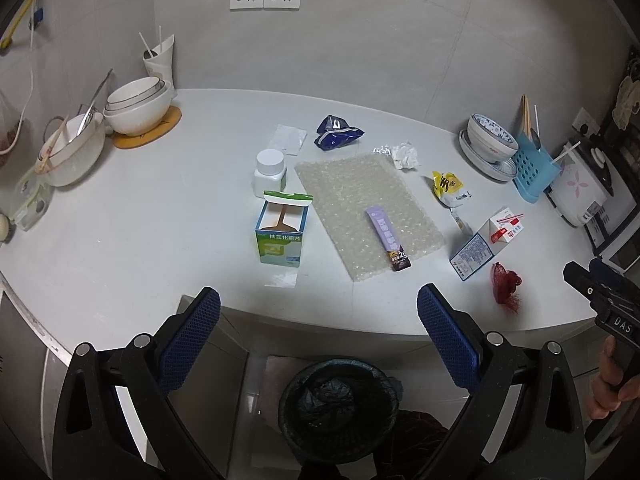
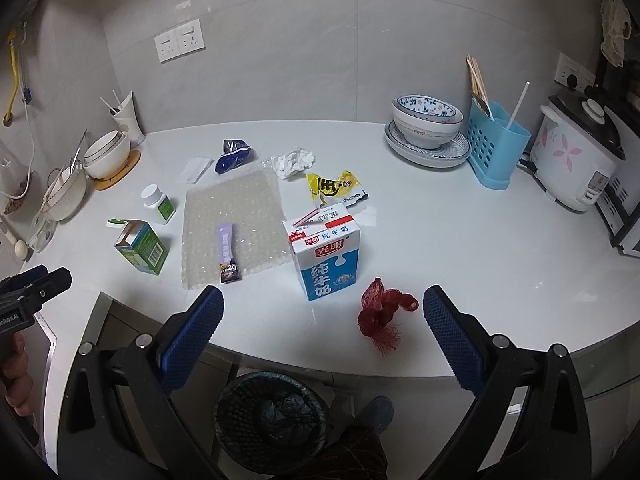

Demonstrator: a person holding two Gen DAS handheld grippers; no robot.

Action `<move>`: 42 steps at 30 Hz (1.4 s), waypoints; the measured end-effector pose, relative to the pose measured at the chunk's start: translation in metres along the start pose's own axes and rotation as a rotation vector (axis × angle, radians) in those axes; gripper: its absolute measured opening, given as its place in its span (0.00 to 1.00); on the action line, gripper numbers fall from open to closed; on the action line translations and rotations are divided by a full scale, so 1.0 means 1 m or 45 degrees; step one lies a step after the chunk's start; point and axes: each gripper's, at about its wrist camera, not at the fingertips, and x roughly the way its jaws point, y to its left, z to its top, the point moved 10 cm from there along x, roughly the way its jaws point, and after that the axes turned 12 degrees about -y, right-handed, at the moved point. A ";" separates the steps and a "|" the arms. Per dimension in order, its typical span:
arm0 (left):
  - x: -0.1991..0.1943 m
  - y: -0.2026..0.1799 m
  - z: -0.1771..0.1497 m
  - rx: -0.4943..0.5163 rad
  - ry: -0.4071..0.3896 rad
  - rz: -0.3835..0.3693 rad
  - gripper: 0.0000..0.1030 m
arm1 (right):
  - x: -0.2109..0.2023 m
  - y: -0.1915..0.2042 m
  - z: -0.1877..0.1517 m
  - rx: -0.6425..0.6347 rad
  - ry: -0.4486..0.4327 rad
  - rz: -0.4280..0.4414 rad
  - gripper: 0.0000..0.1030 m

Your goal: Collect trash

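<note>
Trash lies on the white counter (image 1: 160, 216): a green box (image 1: 280, 236) with its flap open, a white bottle (image 1: 270, 174), a bubble wrap sheet (image 1: 368, 208) with a purple sachet (image 1: 390, 238) on it, a blue wrapper (image 1: 336, 132), a crumpled tissue (image 1: 405, 155), a yellow wrapper (image 1: 446, 186), a milk carton (image 2: 326, 254) and a red net (image 2: 380, 316). A black mesh bin (image 1: 338, 408) stands on the floor under the counter edge. My left gripper (image 1: 318, 332) is open and empty, above the bin. My right gripper (image 2: 324, 332) is open and empty, near the red net.
Stacked white bowls (image 1: 138, 106) and a strainer bowl (image 1: 72, 152) sit at the left. A patterned bowl on plates (image 2: 426, 132), a blue utensil holder (image 2: 496, 144) and a rice cooker (image 2: 576, 156) stand at the right. A cabinet is below the counter.
</note>
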 end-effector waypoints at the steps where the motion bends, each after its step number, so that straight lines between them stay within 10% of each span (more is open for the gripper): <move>1: 0.000 0.000 0.000 0.001 -0.001 0.002 0.94 | 0.000 0.000 0.000 0.002 0.001 0.003 0.93; 42: 0.005 0.003 -0.005 0.026 0.003 0.052 0.93 | -0.001 -0.006 -0.006 0.007 0.019 0.007 0.93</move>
